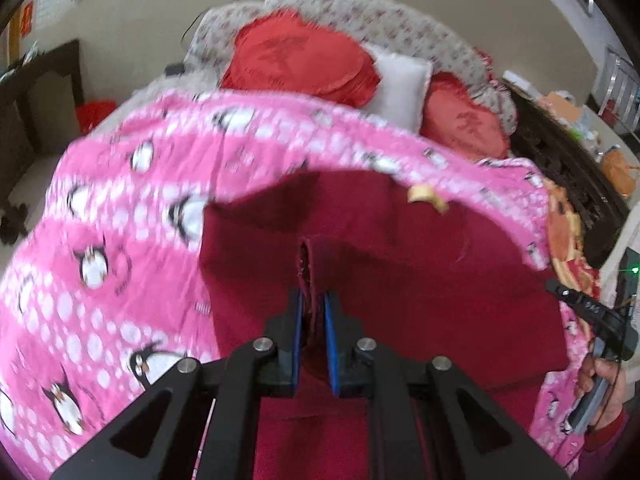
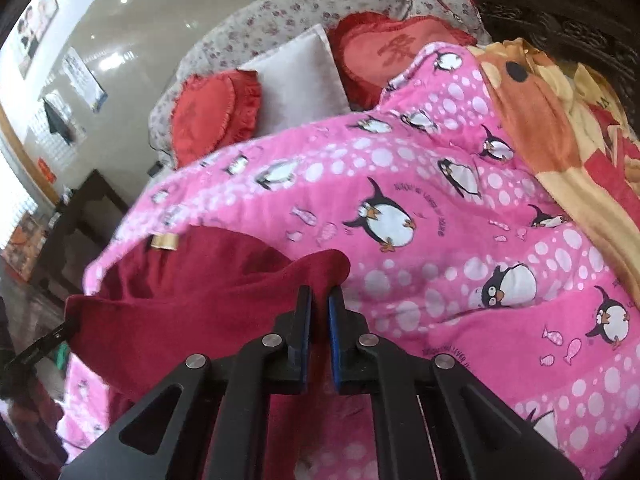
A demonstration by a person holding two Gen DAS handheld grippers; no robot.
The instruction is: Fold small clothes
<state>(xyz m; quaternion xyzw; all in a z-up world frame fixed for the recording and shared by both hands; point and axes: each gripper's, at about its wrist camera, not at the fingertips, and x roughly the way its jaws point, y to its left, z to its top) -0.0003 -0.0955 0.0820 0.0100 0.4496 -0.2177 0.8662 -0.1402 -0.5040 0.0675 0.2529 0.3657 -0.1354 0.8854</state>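
Crimson garment lies at frame centre on the pink penguin quilt; left gripper clamps its edge, right gripper pinches a corner; fold judged begun, unfinished

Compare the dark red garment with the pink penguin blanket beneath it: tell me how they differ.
The dark red garment is plain; the pink penguin blanket is printed with penguins and white dots. The garment is much smaller and lies on the blanket, which spreads well beyond it. The garment is pinched by the left claw and right claw, one edge lifted; the blanket lies ungripped. Both are soft, wrinkled fabrics.
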